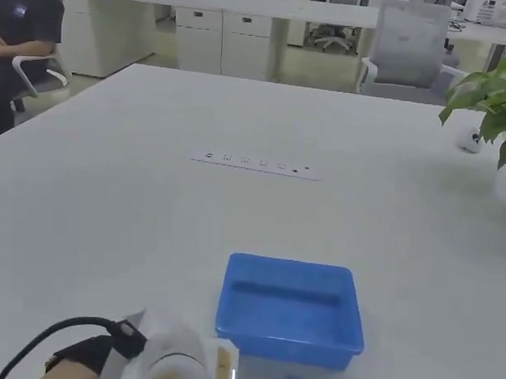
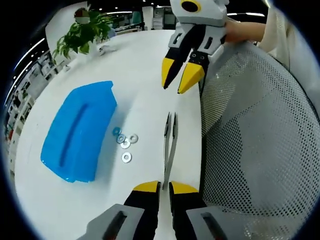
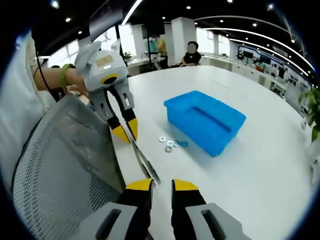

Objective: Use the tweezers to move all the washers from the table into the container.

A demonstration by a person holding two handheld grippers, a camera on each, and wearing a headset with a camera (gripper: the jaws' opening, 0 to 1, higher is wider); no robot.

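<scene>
**Desk:** What's on your screens, biggest first?

**Me:** The white surface (image 1: 111, 201) runs wide ahead of me. A grey mesh chair back (image 2: 250, 140) sits at its near edge, close beside both tongs. The blue container (image 1: 290, 307) stands on the surface.

**Desk:** And the tongs?

**Me:** My left tongs (image 2: 165, 187) are parted by a narrow gap and grasp nothing. My right tongs (image 3: 162, 185) are released too, a little wider. They face each other along the edge of the surface.

**Desk:** The tweezers?

**Me:** The tweezers (image 2: 170, 145) lie flat on the surface between the two tongs, with the joined end toward my left pair. I cannot tell whether it touches them.

**Desk:** Washers?

**Me:** A small cluster of washers (image 2: 126, 145) lies on the surface just beside the container, between it and the tweezers. One of them is blue.
</scene>
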